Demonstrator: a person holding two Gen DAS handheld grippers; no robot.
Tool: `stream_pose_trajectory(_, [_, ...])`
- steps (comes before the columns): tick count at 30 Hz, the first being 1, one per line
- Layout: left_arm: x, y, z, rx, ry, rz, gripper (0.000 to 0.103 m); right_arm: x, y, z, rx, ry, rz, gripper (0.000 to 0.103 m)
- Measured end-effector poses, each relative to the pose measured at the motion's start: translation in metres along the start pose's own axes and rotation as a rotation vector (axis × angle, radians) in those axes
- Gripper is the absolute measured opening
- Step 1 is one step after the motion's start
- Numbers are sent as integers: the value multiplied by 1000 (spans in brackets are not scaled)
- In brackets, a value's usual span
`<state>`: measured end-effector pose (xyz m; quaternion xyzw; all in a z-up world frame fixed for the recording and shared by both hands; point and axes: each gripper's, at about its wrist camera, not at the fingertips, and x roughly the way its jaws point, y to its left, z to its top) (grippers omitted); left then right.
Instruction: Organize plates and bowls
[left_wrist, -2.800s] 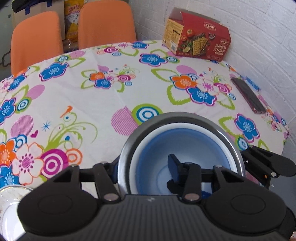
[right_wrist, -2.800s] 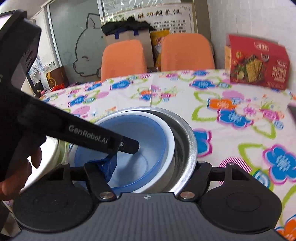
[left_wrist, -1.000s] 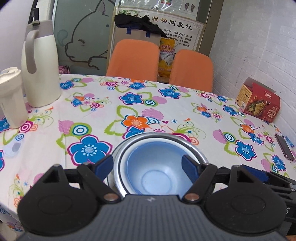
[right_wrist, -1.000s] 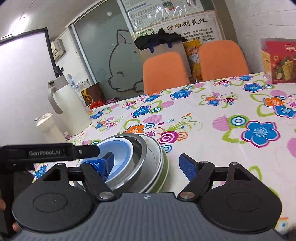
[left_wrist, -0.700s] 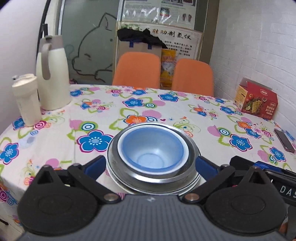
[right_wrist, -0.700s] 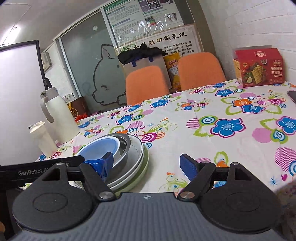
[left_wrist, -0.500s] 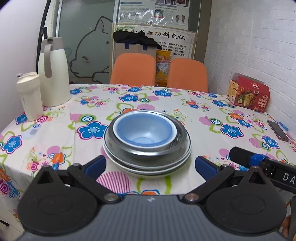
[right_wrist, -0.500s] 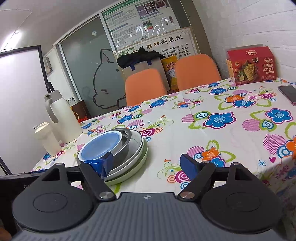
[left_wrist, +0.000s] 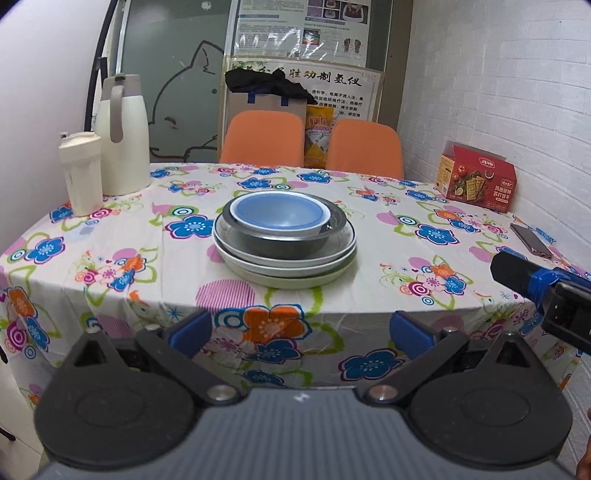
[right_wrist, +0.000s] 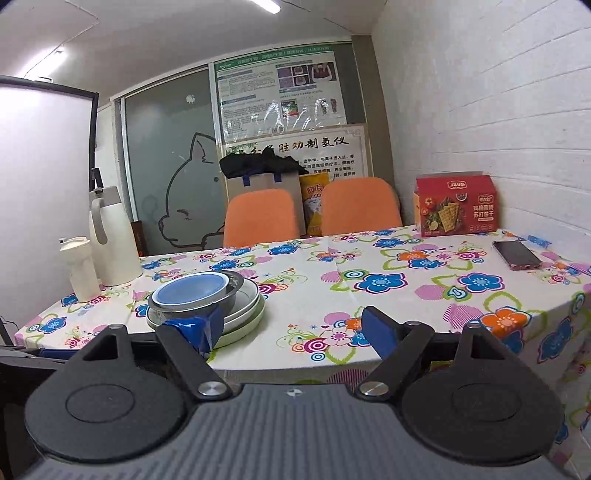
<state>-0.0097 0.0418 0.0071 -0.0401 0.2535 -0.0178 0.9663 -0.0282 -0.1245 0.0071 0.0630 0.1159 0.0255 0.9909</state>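
Stacked dishes (left_wrist: 284, 254) rest beyond both empty, spread tools.

This looks like a small office break room or meeting room. A counter (left_wrist: 110, 236) under a flowered cloth stands against a white brick wall (left_wrist: 498, 92), two orange chairs (left_wrist: 264, 138) behind it. Beyond the chairs, printed posters (right_wrist: 277, 92) hang on frosted glass (right_wrist: 170, 162), left of which stands a whiteboard (right_wrist: 40, 155).

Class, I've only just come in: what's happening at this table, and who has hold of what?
Nobody has hold of anything. The left gripper and right gripper are both open and empty, held off the near edge of the floral-cloth table. The dishes are in one stack: a blue bowl nested in a steel bowl, on a pile of plates. Judging by that, the stacking looks done.
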Motion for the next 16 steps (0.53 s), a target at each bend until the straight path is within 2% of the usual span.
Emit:
stream_pose_trajectory(5, [1,-12,-2,48,1,14,102,2,-18,-4,75,19,-25,69])
stream_pose_trajectory(12, [-1,-19,-8,103,-19,17,102,4,-19,-12,52,54,-48,69])
stream_pose_trajectory(16, [-6,-16,-8,83,-40,-6,102,5,-19,-14,57,71,-32,69])
